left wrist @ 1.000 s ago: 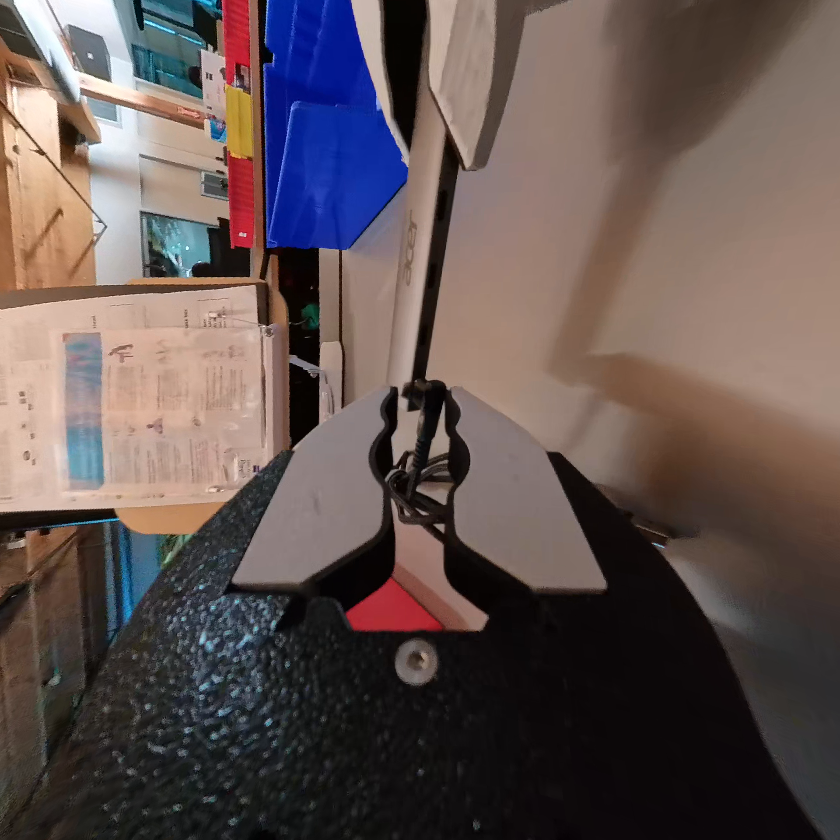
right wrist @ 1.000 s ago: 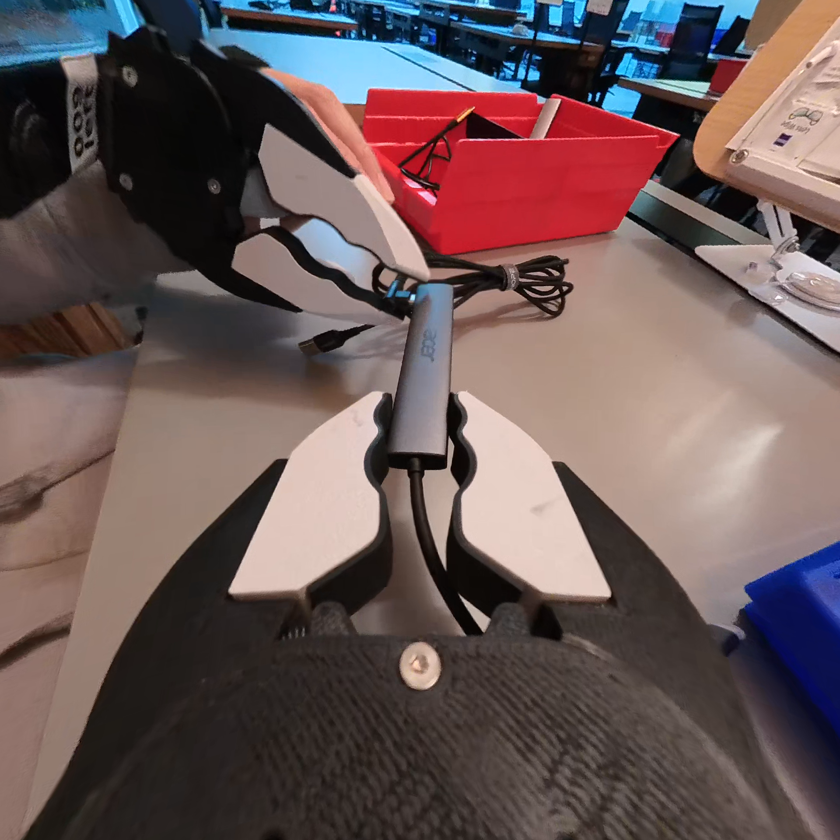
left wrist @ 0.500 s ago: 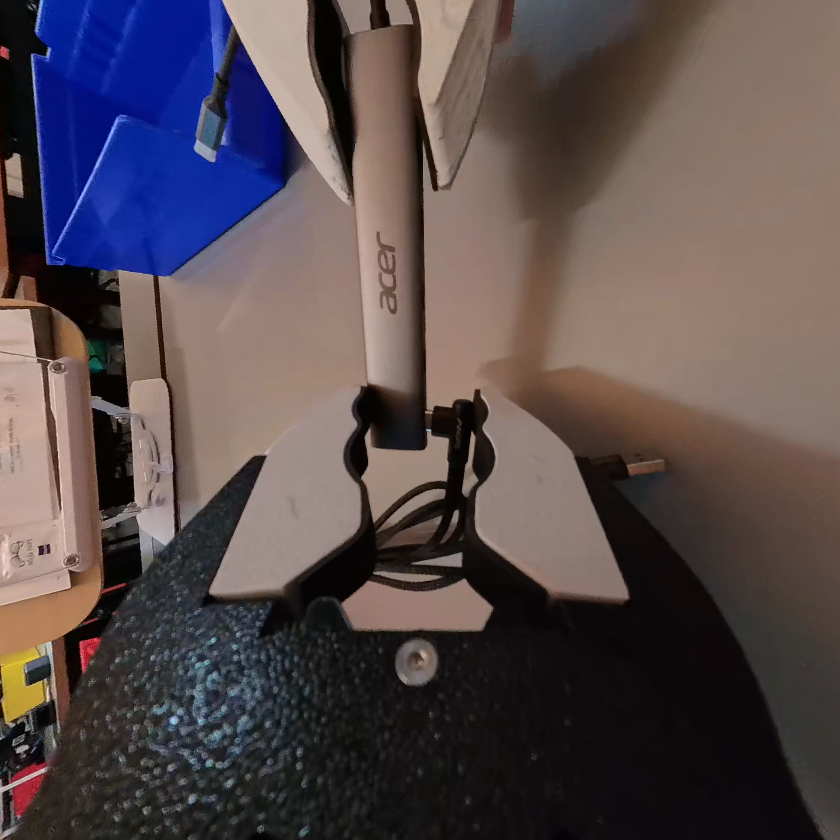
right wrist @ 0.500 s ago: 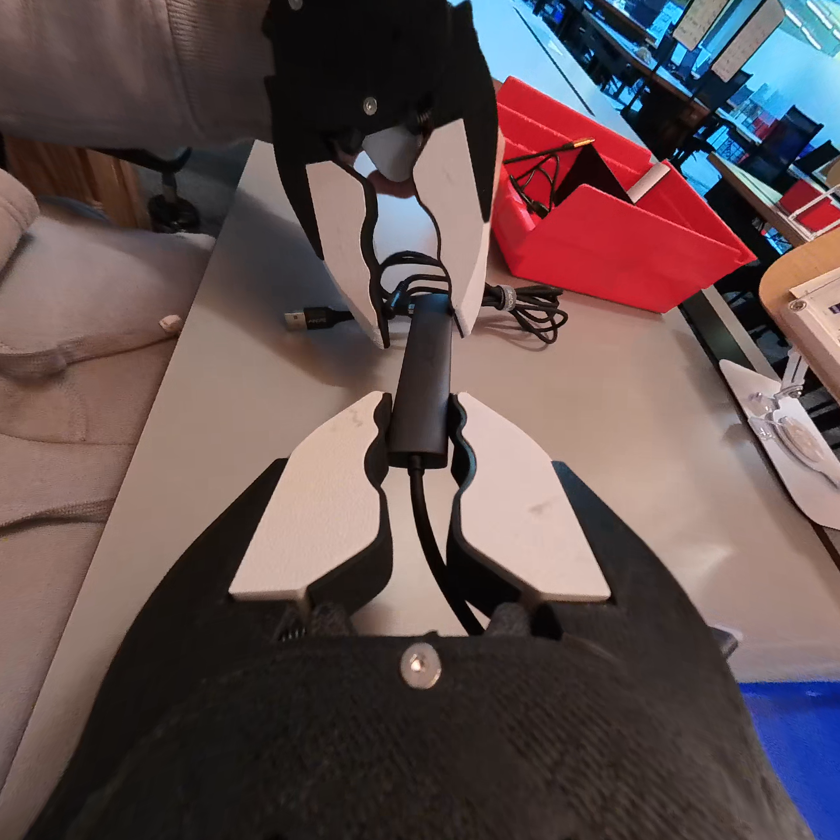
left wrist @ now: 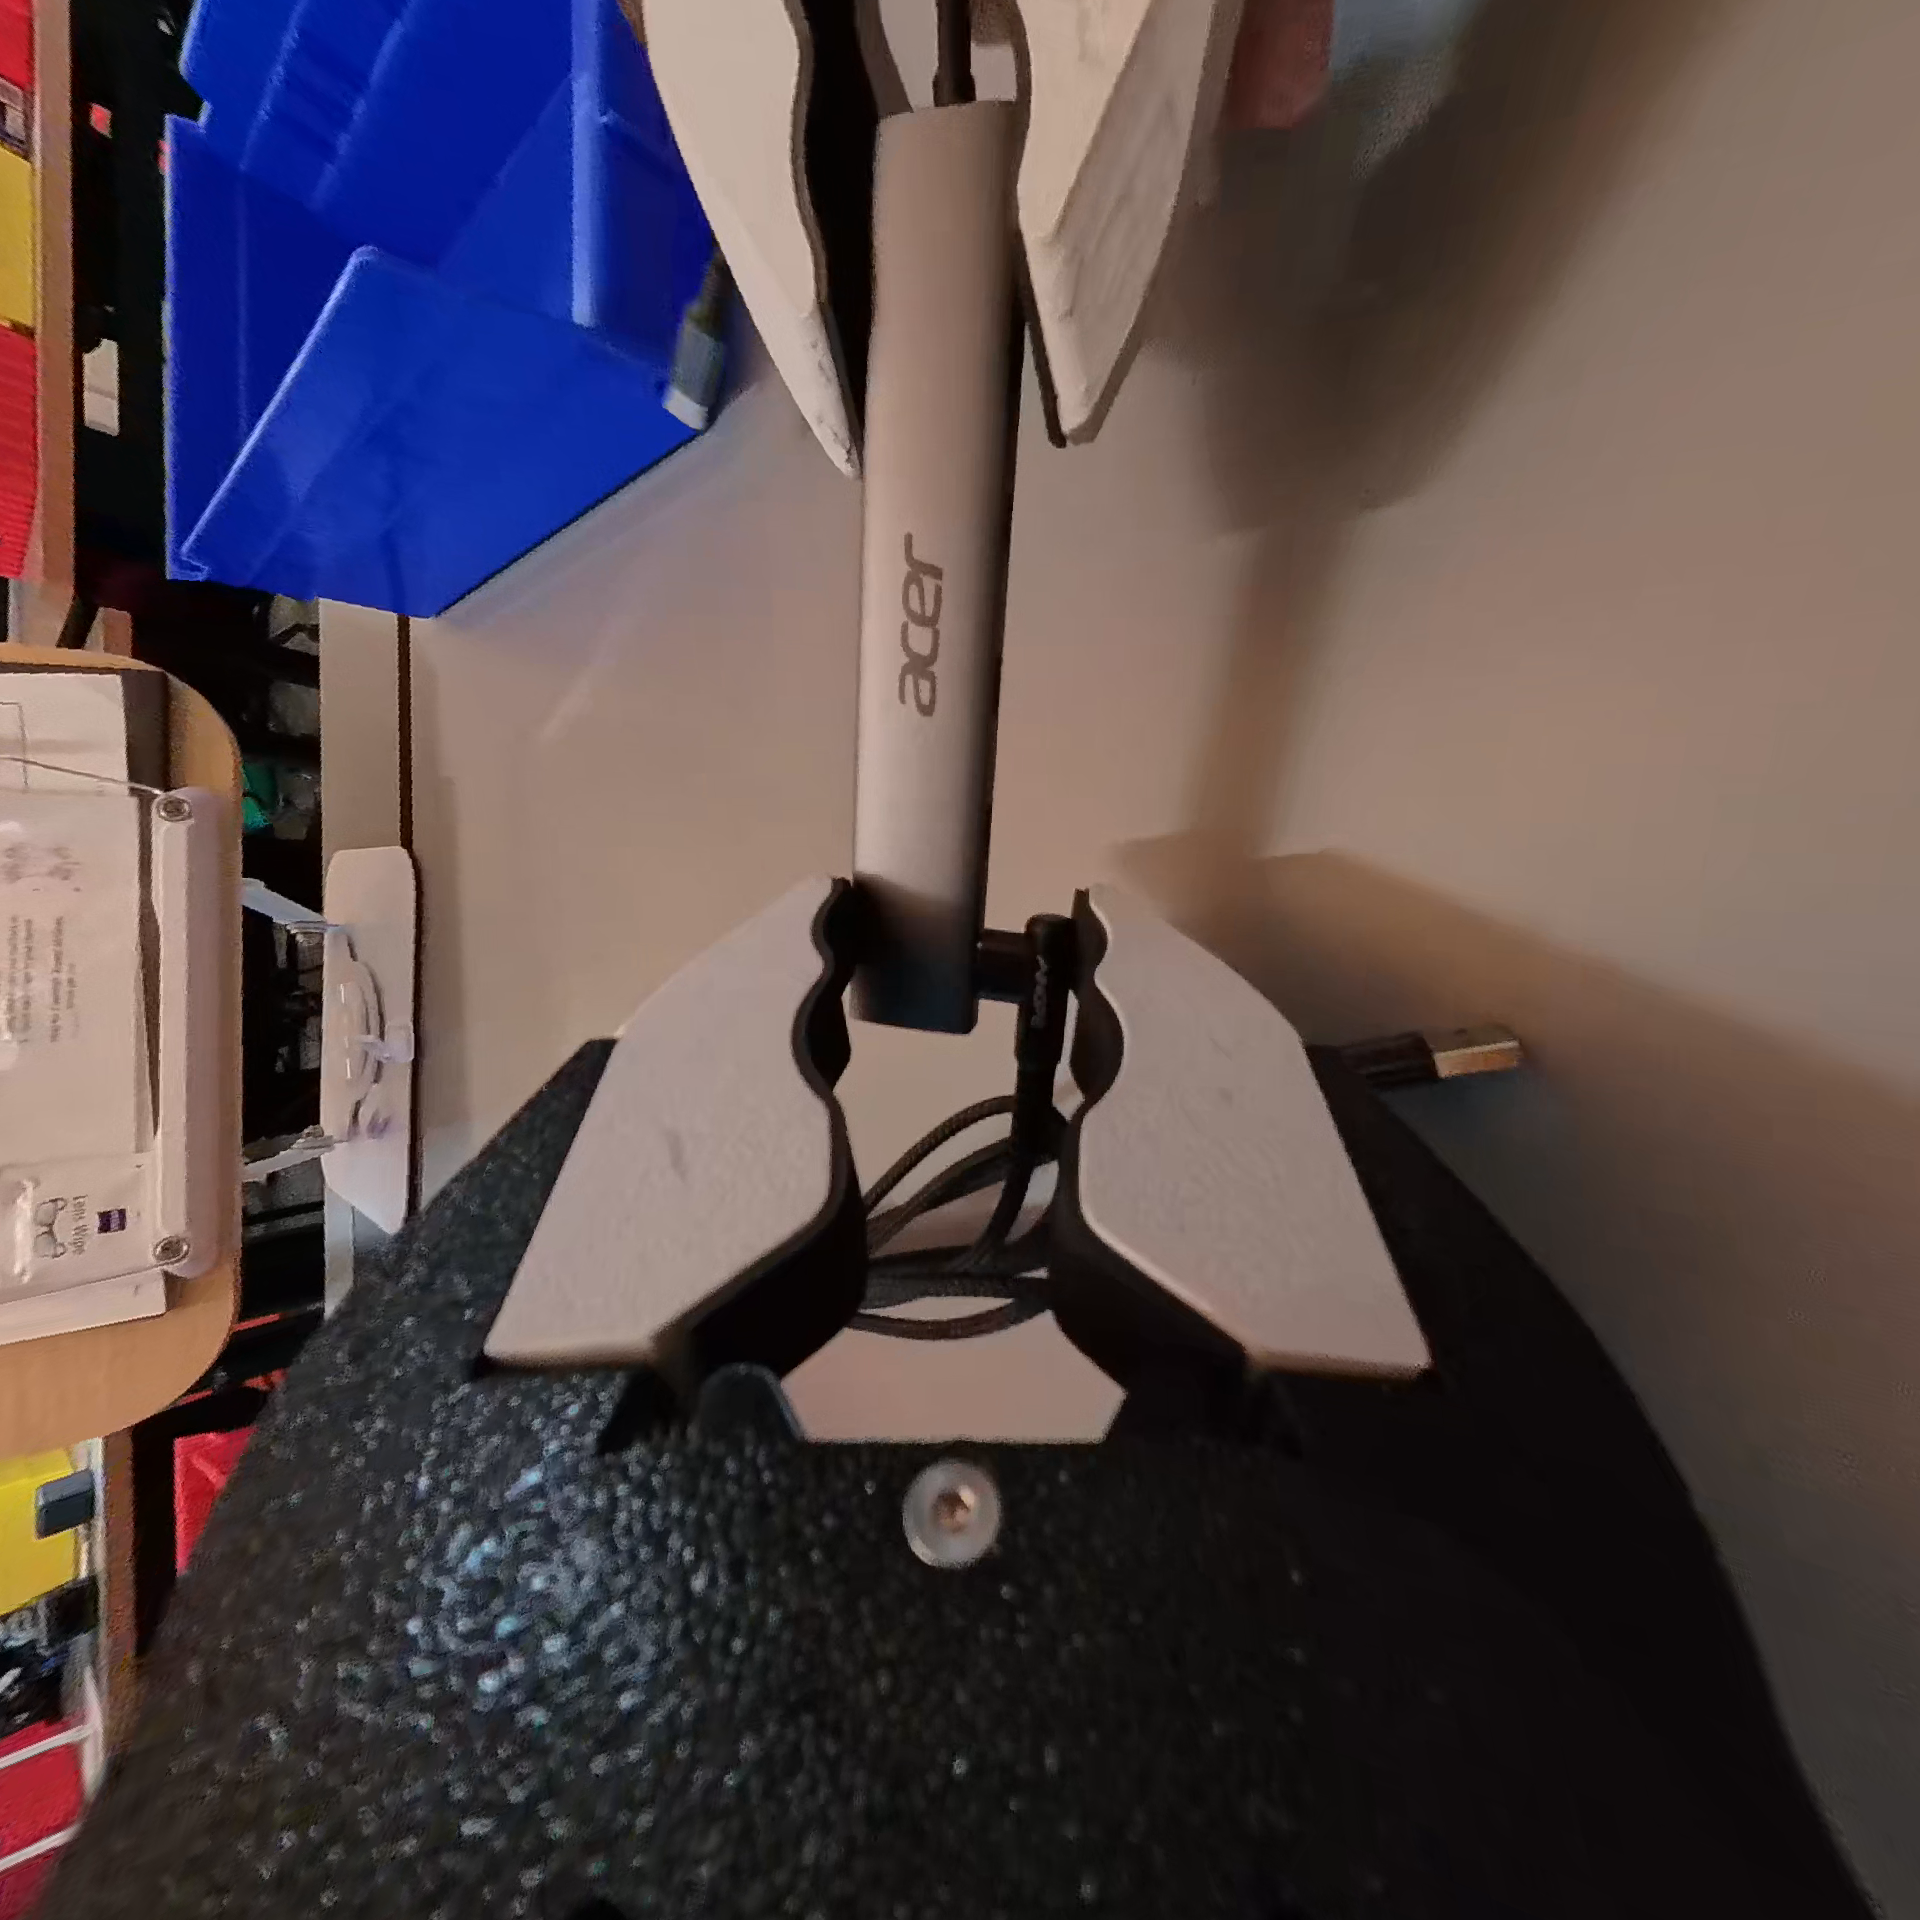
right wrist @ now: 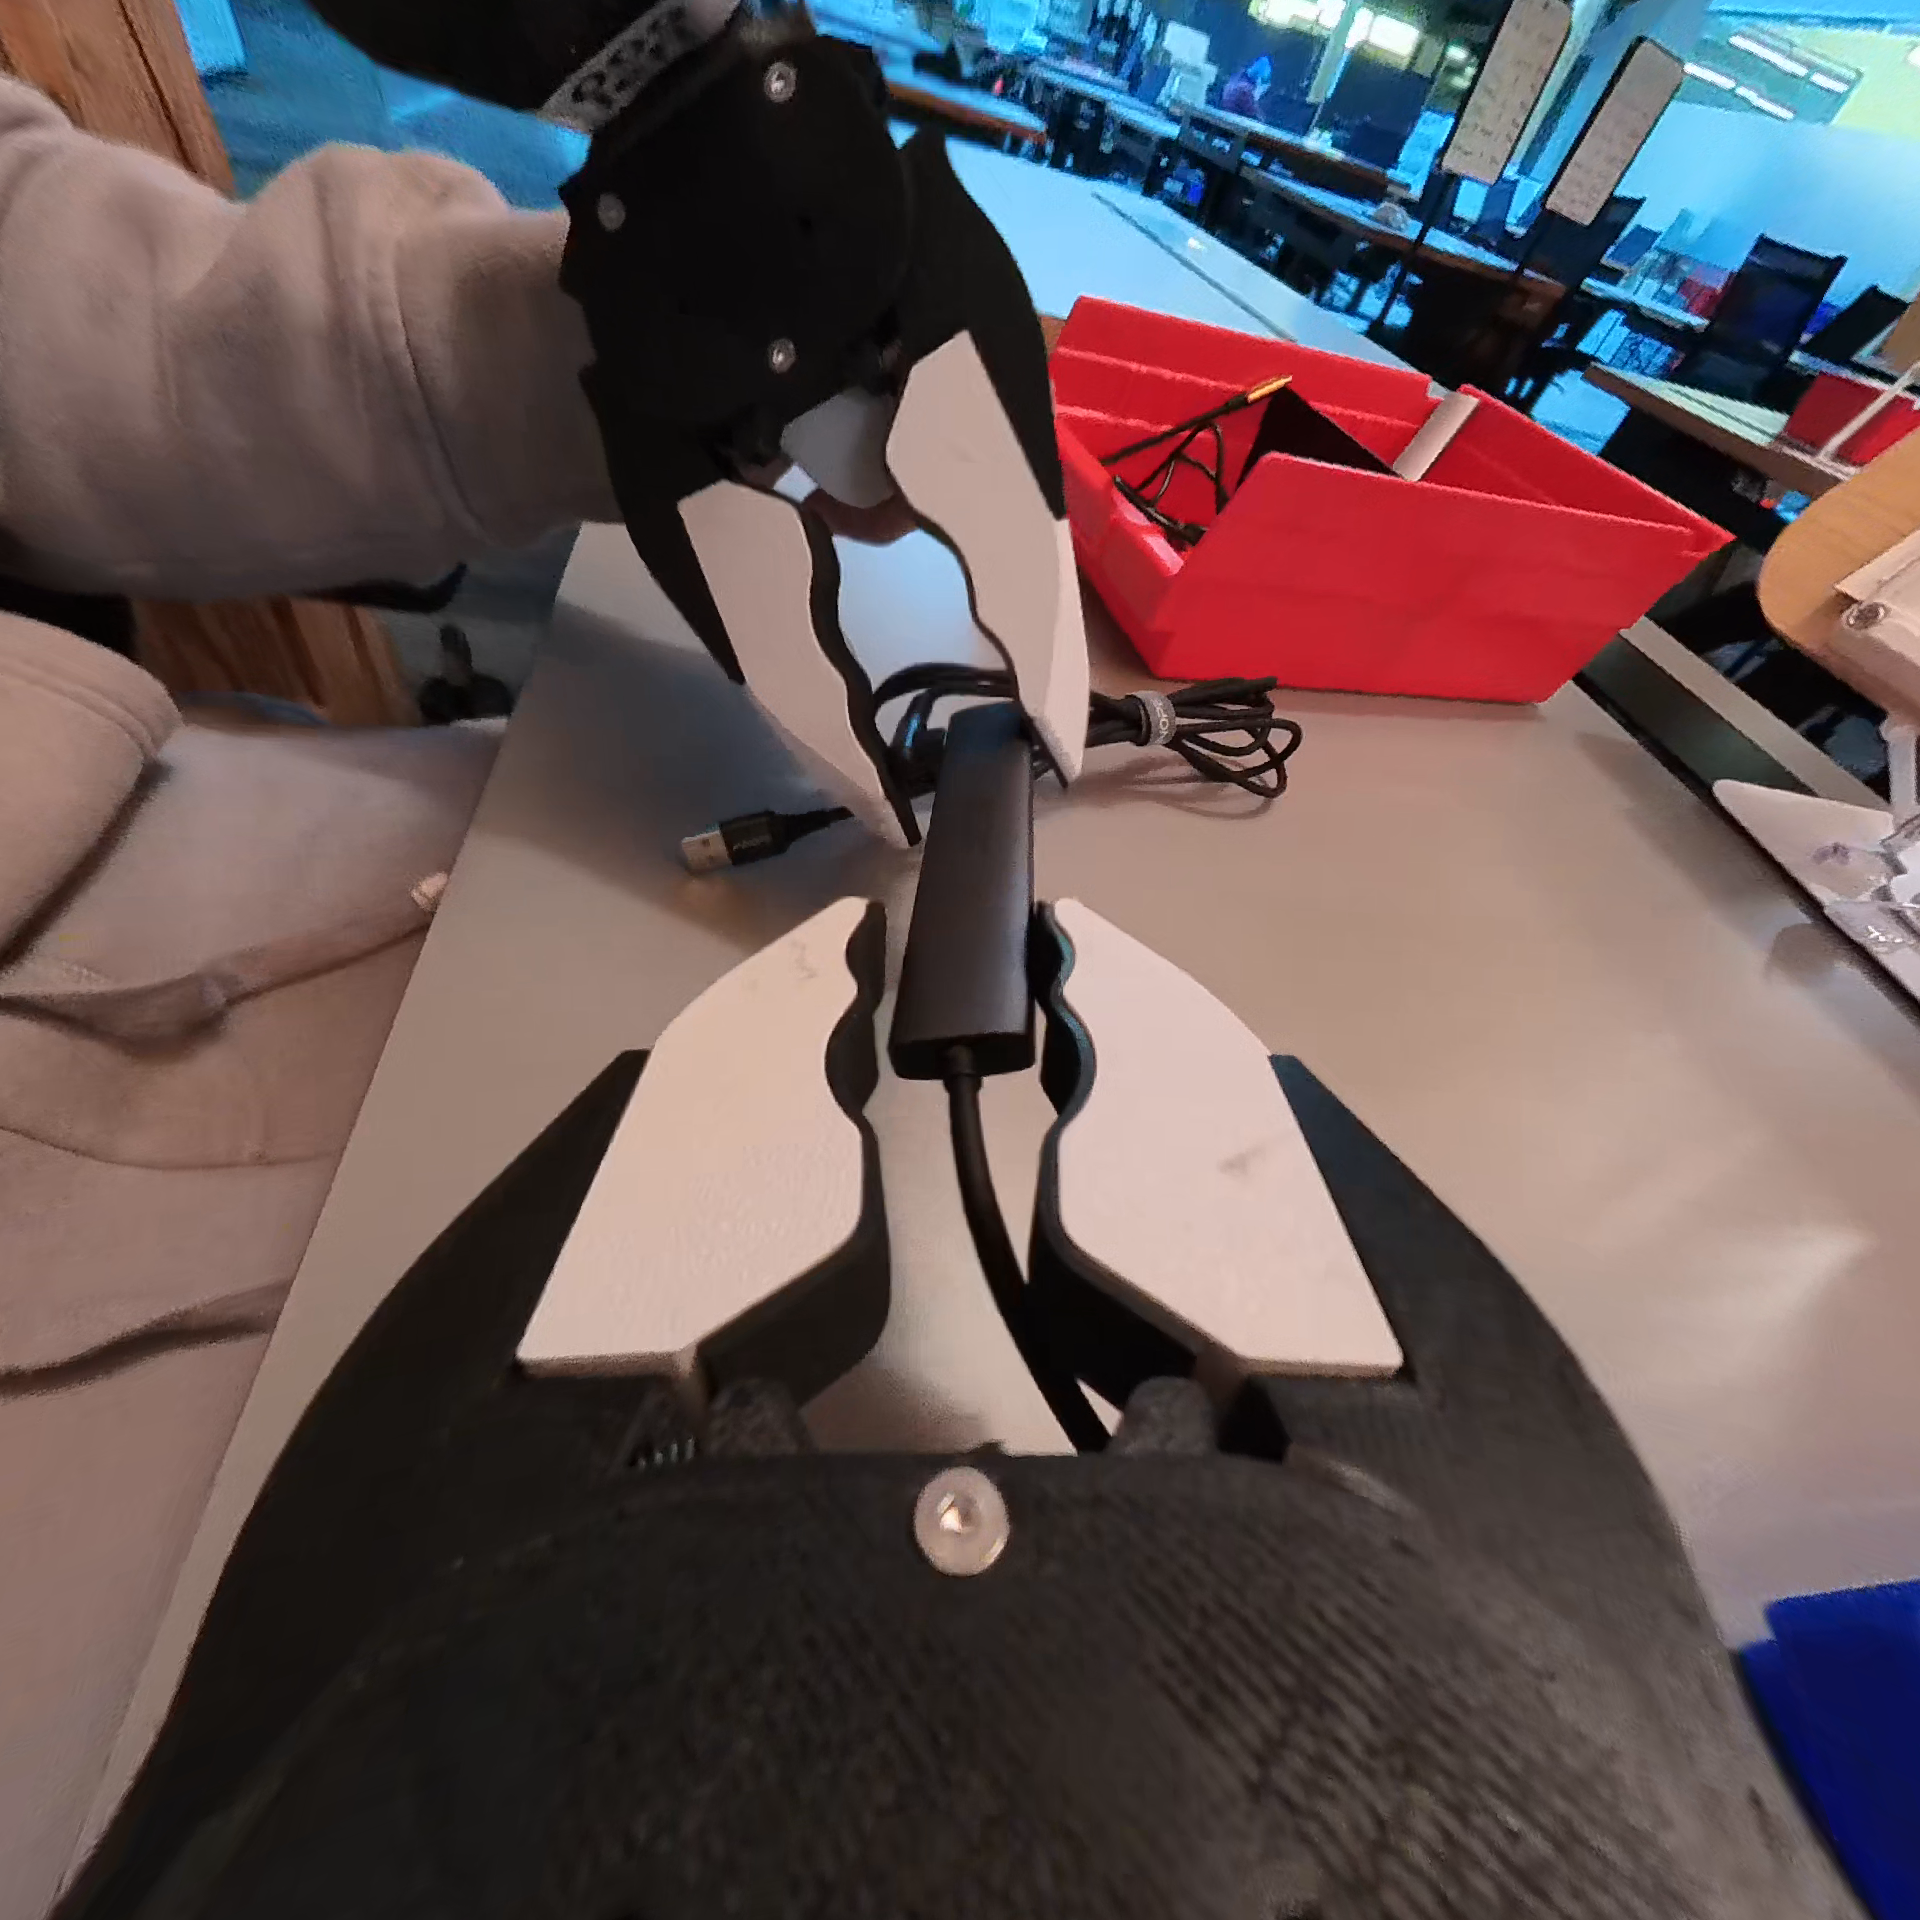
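A slim grey metal hub (right wrist: 971,914) hangs just above the smooth grey table (right wrist: 1455,1039) — its near end pinched between the right gripper (right wrist: 961,925)'s white wavy-edged fingers. The left gripper (right wrist: 971,774), jaws spread, straddles the far end, where a black braided cable (right wrist: 1195,727) plugs in. A red plastic bin (right wrist: 1403,582) sits beyond, right.

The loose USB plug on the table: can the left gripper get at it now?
Probably yes. The plug lies bare on the table beside the left gripper, nothing over it. But that gripper's open jaws straddle the grey hub, so it must first back off.
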### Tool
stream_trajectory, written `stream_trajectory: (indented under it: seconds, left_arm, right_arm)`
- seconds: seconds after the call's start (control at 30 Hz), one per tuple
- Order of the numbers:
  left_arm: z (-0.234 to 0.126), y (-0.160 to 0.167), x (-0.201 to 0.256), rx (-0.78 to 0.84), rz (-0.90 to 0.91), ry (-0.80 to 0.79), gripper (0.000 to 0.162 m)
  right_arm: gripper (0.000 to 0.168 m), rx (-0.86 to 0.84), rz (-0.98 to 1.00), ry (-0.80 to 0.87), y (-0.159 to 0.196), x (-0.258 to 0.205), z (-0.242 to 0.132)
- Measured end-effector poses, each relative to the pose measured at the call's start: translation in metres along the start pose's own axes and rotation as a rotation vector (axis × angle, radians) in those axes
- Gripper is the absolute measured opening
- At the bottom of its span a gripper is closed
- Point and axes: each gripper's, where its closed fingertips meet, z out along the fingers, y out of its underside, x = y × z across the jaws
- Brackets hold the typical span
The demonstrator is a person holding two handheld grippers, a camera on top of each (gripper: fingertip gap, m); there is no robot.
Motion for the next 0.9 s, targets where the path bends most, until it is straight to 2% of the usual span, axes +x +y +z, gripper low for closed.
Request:
stream_trajectory:
  seconds: [0.03,0.33,0.53,0.63,0.7,0.8,0.9]
  left_arm:
    - [-0.001,-0.001,-0.002,0.008,-0.008,-0.005,0.039]
    - [-0.009,0.000,-0.007,0.117,-0.084,0.013,0.039]
    - [-0.014,0.006,-0.009,0.134,-0.096,0.021,0.039]
    - [-0.013,0.008,-0.024,0.130,-0.114,-0.096,0.039]
    - [-0.018,0.003,-0.035,0.170,-0.137,-0.171,0.046]
    - [-0.046,-0.002,-0.065,0.225,-0.174,-0.348,0.047]
    - [-0.082,0.030,-0.095,0.145,-0.334,-0.461,0.047]
  right_arm:
    - [0.027,0.020,0.015,0.011,-0.002,0.002,0.000]
    - [0.024,0.190,0.123,0.033,-0.020,0.007,0.006]
    - [0.024,0.161,0.097,0.062,-0.018,0.007,0.014]
    - [0.024,0.174,0.125,0.136,-0.019,0.018,0.012]
    - [0.024,0.210,0.171,0.215,-0.020,0.032,0.008]
    - [0.024,0.269,0.244,0.376,-0.020,0.057,-0.007]
    - [0.024,0.314,0.318,0.479,-0.017,0.073,-0.020]
